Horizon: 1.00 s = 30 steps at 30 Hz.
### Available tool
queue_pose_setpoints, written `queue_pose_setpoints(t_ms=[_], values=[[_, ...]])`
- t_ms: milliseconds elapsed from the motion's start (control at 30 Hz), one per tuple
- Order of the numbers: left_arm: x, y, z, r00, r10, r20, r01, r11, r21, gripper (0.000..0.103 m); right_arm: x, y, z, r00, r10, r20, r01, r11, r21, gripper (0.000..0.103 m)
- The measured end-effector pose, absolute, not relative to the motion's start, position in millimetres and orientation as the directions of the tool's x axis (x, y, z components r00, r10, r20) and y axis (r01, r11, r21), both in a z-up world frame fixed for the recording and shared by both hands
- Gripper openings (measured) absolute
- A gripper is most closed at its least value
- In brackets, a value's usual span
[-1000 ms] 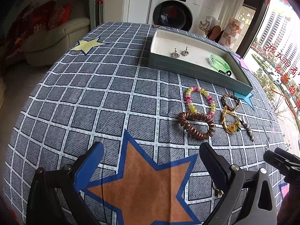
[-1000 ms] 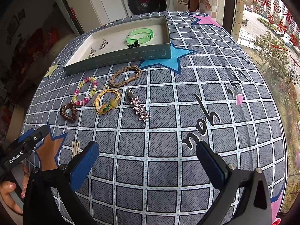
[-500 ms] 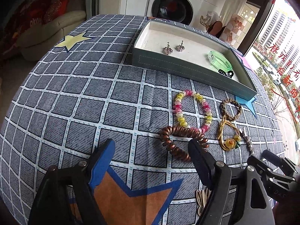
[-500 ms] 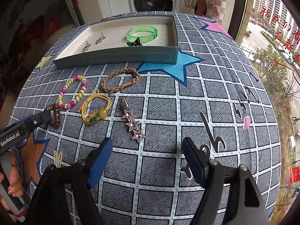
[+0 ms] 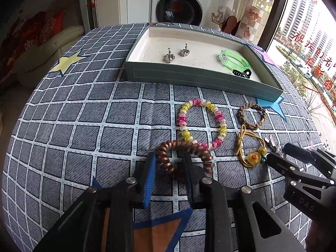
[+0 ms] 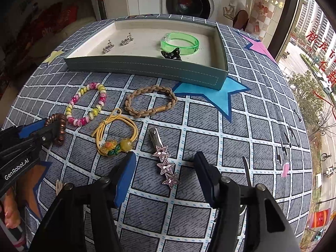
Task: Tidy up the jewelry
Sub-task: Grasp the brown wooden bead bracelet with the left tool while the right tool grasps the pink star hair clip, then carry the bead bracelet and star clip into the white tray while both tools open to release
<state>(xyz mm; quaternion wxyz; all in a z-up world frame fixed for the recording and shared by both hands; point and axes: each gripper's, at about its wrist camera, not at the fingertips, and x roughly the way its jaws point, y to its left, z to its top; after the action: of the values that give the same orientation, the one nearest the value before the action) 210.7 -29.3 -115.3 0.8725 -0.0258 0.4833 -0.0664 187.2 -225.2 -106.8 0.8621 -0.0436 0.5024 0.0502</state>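
On the checked cloth, my left gripper has its jaws closing, and the pads press on the left side of a brown spiral hair tie. The right wrist view shows that same gripper on the coil. My right gripper is also closing. A pink star hair clip lies between its fingers, untouched by the pads. A pink and yellow beaded bracelet, a braided tan bracelet and a yellow cord tie with a flower lie nearby.
A grey-green tray stands beyond the jewellery. It holds two silver earrings, a green bangle and a black clip. A washing machine and a sofa are past the table's far edge. A hand shows at lower left.
Both grippers moved forward over the jewellery while their jaws narrowed. The left closed onto the brown spiral tie. The right came down around the star clip.
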Motion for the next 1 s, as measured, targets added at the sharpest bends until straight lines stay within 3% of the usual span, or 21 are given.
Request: queue_pose_setpoints(t_ms=[33, 100, 533, 1000], values=[[210.1, -28.3, -115.7, 0.522, -0.155, -0.839, 0.095, 0.988, -0.123, 0.023, 187.0, -223.7, -105.8, 0.493, 0.043, -0.869, -0.136, 0.99, -0.028, 0.036], [207.1, -24.4, -114.3, 0.531, -0.177, -0.829, 0.097, 0.984, -0.148, 0.023, 186.6, -221.6, -104.6, 0.493, 0.036, -0.869, -0.138, 0.99, -0.038, 0.023], [185.7, -6.5, -81.1, 0.59, -0.247, -0.769, 0.143, 0.969, -0.202, 0.023, 160.3, -245.8, -79.9, 0.526, 0.135, -0.84, -0.123, 0.989, 0.082, 0.023], [210.6, -3.3, -16.0, 0.672, -0.261, -0.693, 0.219, 0.964, -0.152, 0.023, 183.3, -259.9, -12.5, 0.58, 0.252, -0.775, -0.125, 0.967, 0.222, 0.023]])
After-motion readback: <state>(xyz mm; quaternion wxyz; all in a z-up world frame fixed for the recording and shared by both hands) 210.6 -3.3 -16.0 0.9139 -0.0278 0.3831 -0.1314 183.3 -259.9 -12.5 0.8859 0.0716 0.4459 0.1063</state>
